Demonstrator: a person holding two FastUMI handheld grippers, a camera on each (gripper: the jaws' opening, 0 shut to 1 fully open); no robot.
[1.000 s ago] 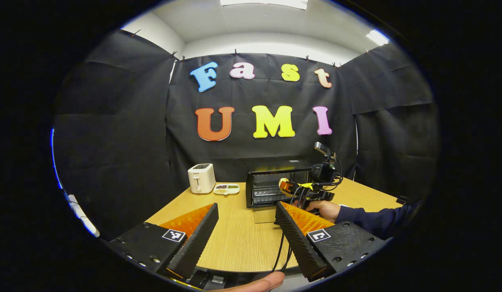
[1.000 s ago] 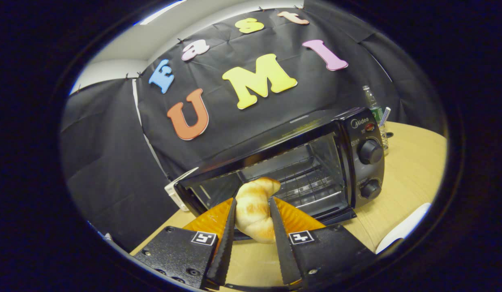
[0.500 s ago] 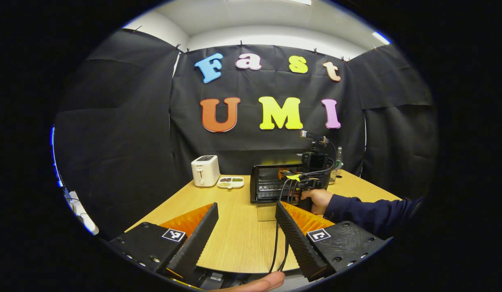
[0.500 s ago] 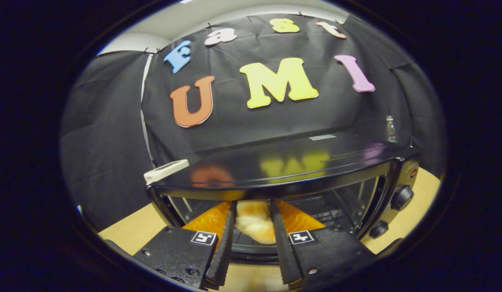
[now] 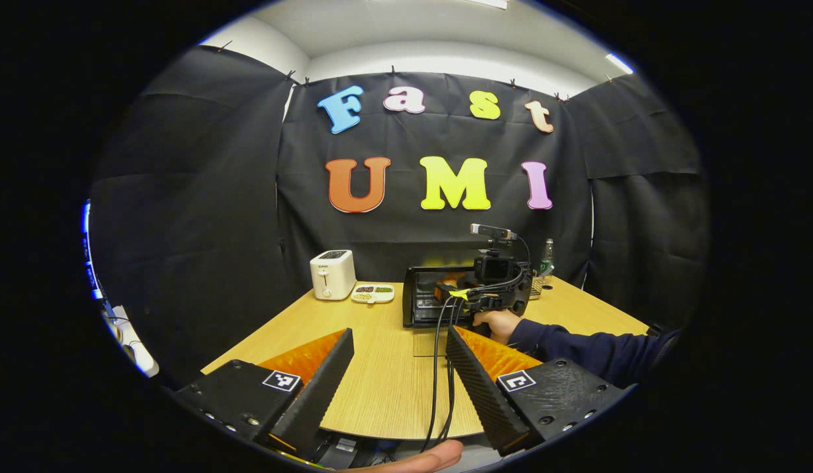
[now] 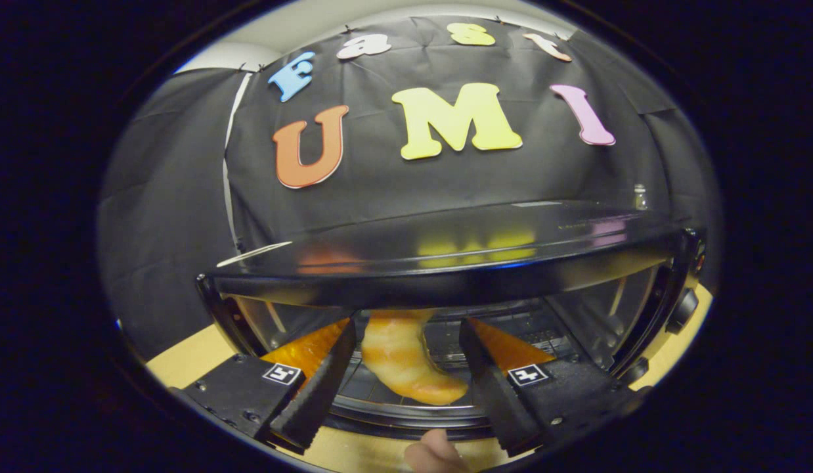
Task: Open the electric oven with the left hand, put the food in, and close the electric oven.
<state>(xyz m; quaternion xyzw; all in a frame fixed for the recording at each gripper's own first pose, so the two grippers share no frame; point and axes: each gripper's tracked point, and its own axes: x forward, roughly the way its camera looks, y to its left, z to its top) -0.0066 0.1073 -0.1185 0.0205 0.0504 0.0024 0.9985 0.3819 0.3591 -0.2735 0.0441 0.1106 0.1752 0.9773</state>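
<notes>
From my left gripper (image 5: 396, 381), fingers spread wide with nothing between them, I look across the wooden table (image 5: 380, 387). Going left to right along its far edge: at about eleven o'clock a white toaster (image 5: 329, 274), just beside it a shallow divided tray (image 5: 372, 293) with small dark and green bits in its compartments, too small for me to name. At about twelve o'clock sits the electric oven (image 5: 439, 303), its door (image 5: 427, 343) dropped flat onto the table. At one o'clock a hand (image 5: 497, 323) in a dark sleeve (image 5: 580, 349) holds my right gripper at the oven mouth, cables (image 5: 439, 368) trailing back toward me. A bottle (image 5: 546, 255) stands behind the oven.

From the right gripper (image 6: 406, 387) the oven (image 6: 446, 263) is close, and I see what the other view is too far off to give: the croissant (image 6: 403, 361) inside the cavity, lying on the wire rack (image 6: 446, 341). The gripper's fingers (image 6: 318, 387) stand apart on either side of it, with a gap on each side, so they aren't pinching it. The oven knobs (image 6: 685, 309) sit at three o'clock. A fingertip (image 6: 433, 453) shows at six o'clock.
</notes>
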